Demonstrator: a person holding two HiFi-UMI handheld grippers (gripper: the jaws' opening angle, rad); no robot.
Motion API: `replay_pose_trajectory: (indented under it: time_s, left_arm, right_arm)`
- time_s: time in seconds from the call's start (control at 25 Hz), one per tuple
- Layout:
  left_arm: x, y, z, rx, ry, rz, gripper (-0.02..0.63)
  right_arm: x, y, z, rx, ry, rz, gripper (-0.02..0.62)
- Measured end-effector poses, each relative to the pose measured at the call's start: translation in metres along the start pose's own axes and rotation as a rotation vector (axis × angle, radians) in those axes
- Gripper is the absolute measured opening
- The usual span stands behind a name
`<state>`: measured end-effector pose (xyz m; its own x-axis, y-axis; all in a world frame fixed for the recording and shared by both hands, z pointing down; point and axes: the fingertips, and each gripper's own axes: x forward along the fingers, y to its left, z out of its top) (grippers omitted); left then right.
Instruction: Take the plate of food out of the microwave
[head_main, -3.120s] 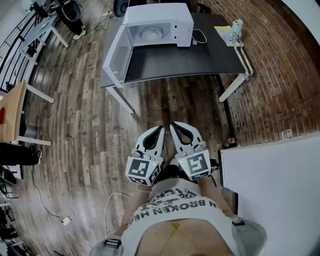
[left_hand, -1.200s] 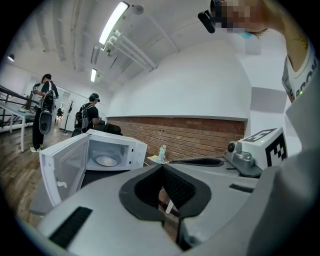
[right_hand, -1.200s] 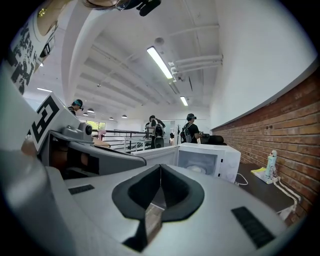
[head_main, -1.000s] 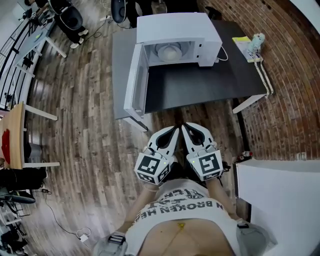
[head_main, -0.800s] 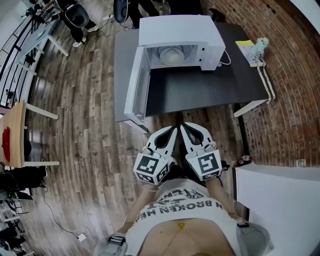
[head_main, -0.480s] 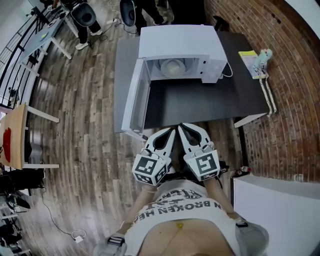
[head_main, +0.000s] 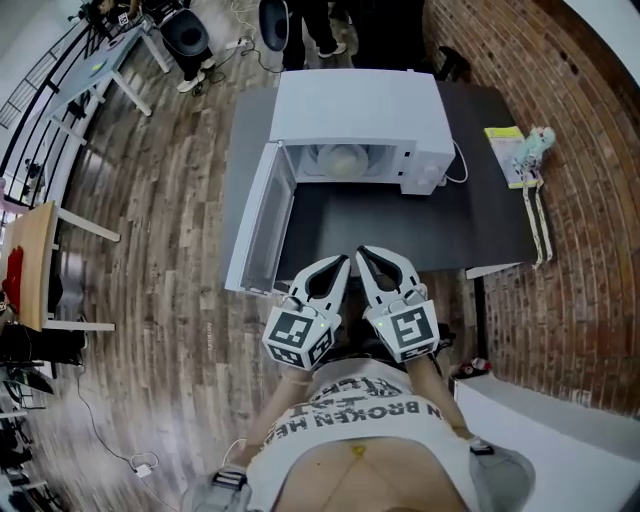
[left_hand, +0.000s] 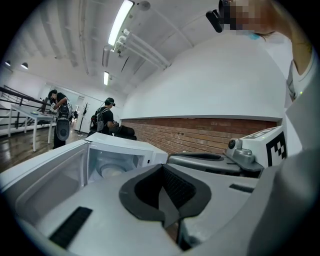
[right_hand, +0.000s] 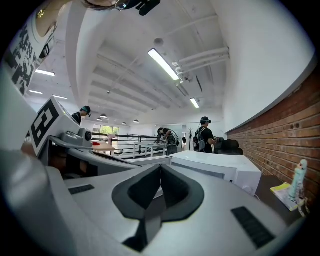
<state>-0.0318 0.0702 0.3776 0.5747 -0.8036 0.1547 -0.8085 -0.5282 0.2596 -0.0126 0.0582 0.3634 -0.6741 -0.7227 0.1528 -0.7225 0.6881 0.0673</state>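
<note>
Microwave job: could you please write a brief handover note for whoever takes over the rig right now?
Left gripper: shut, empty.
Right gripper: shut, empty. The two are side by side at the near edge of the dark table, pointing towards the microwave.
Things: the microwave door is swung open to the left. The plate of food sits inside, untouched.
Done: door open.
Left: open the jaws, reach in, grip the plate and bring it out.

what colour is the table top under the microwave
Dark grey, nearly black: the flat table top under the white box microwave, clearest in the head view.
</note>
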Motion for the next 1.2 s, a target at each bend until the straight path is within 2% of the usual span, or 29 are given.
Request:
replay_pose_trajectory:
  time_s: [0.44,0.88,1.2]
  left_arm:
    - [0.051,0.006,0.008,-0.010,-0.024,0.099,0.008]
    - [0.066,0.018,0.003,-0.046,-0.041,0.219,0.008]
    - [0.079,0.033,0.007,-0.048,-0.023,0.240,0.008]
  right_arm:
    - [0.018,-0.053,0.000,-0.010,-0.018,0.090,0.008]
    - [0.035,-0.065,-0.008,-0.019,-0.009,0.213,0.008]
    - [0.048,-0.080,-0.008,-0.004,-0.011,0.216,0.008]
